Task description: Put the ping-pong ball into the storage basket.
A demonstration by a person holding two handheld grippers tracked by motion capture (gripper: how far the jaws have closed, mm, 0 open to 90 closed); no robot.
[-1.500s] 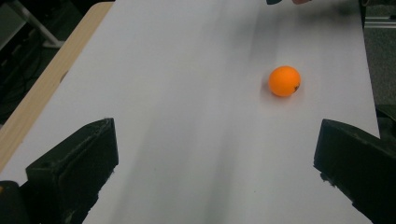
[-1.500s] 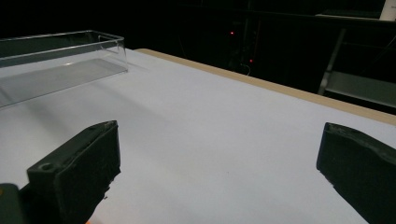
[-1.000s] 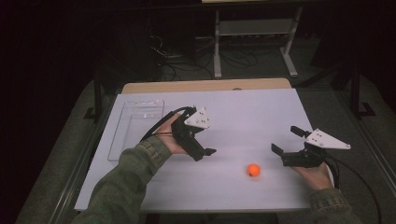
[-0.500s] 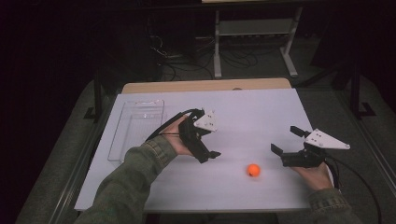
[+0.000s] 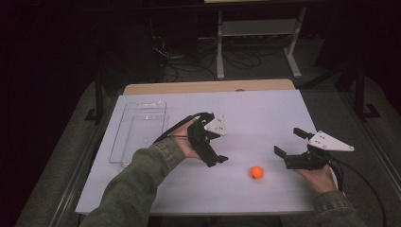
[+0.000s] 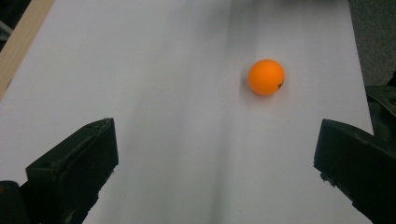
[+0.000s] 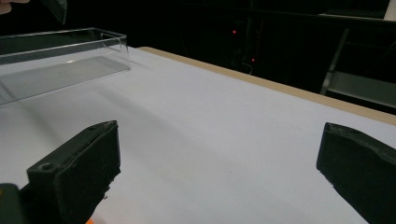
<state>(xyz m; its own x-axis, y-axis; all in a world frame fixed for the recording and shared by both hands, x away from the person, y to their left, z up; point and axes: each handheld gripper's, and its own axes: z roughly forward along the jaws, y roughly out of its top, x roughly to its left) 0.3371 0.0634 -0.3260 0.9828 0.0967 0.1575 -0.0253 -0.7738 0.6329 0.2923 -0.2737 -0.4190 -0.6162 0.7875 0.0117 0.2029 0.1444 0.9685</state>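
An orange ball (image 5: 256, 172) rests on the white table top (image 5: 255, 113), near the front edge between my two grippers. My left gripper (image 5: 219, 149) is just left of the ball and a little behind it, open and holding nothing. In the left gripper view the ball (image 6: 265, 77) lies ahead and right of centre, beyond the wide-apart jaws of that gripper (image 6: 217, 140). My right gripper (image 5: 288, 142) hovers to the right of the ball, open and empty. In the right gripper view its jaws (image 7: 219, 140) frame bare table, and a sliver of orange (image 7: 91, 220) shows at the bottom edge.
A clear plastic tray (image 5: 124, 124) lies at the table's left side, seen far left as the tray (image 7: 70, 32) in the right gripper view. A wooden strip (image 5: 208, 86) edges the table's far side. Dark floor, cables and a metal stand (image 5: 255, 28) lie beyond.
My left gripper has moved to the right and slightly nearer, closer to the ball. The ball and the right gripper have stayed put.
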